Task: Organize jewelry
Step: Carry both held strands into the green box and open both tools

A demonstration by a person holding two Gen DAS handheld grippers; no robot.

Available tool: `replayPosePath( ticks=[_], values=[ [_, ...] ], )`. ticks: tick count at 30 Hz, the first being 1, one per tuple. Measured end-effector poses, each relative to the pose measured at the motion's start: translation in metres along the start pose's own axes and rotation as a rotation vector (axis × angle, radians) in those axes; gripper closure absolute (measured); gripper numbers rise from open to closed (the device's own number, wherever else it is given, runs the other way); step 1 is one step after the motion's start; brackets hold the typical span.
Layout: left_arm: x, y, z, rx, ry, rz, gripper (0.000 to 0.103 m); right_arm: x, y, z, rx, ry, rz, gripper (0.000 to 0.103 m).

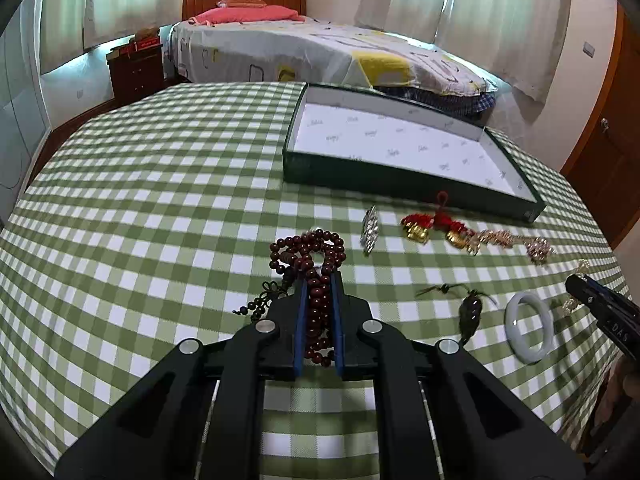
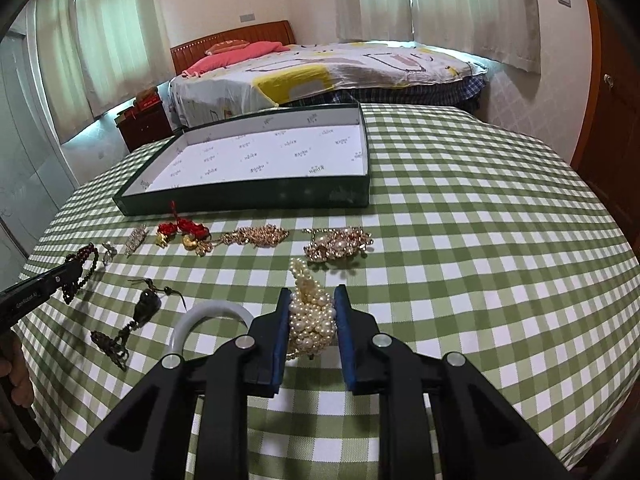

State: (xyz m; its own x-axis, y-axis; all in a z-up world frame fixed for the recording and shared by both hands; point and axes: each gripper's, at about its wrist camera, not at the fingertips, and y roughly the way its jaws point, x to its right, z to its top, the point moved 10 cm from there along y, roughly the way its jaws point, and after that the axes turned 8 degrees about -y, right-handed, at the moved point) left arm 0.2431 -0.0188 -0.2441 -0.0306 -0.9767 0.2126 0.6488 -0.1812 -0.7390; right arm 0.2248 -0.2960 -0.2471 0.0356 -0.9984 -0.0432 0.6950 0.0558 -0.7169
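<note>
Two grips are on at once. Our left gripper (image 1: 319, 280) is clenched on the dark red bead string (image 1: 316, 276), whose strands run between its blue pads while loops spill out ahead onto the checked tablecloth (image 1: 140, 200). Our right gripper (image 2: 312, 300) is clamped around the pearl bundle (image 2: 310, 318), pads pressing its sides, with a tail of pearls trailing forward. Both pieces lie toward the near edge of the table, well short of the open box (image 2: 256, 192) standing toward the far edge.

We judge the step in hand to be lifting both pieces and carrying them to the box. To do it well, we should rise straight and slowly, so the loose loops follow without snagging. On the left, the tassel (image 1: 260, 300) hangs outside the pads and may drag. On the right, the white bangle (image 2: 212, 316) lies just beside the left finger, possibly touching it, though the finger hides that spot. We should clear the gold chain (image 2: 256, 236) and the red charm (image 2: 180, 232) near the box's front wall, then lower well inside before releasing.
</note>
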Motion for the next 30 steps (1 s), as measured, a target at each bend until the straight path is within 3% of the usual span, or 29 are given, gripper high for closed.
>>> replayPosePath(
  ticks=[9,20,25,30],
  values=[
    [0.026,-0.012,0.044,0.08,0.031,-0.039,0.092,-0.003,-0.007,0.033,0.046,-0.01,0.016,0.081],
    [0.065,0.015,0.126,0.183,0.095,-0.07,0.092,-0.002,0.01,0.118,0.156,-0.069,0.017,0.081],
    [0.069,0.058,0.138,0.14,0.096,-0.06,0.092,0.003,0.046,0.138,0.134,-0.084,0.023,0.081],
    [0.062,0.104,0.121,0.043,0.093,-0.037,0.092,0.007,0.092,0.126,0.03,-0.068,0.063,0.081]
  ],
)
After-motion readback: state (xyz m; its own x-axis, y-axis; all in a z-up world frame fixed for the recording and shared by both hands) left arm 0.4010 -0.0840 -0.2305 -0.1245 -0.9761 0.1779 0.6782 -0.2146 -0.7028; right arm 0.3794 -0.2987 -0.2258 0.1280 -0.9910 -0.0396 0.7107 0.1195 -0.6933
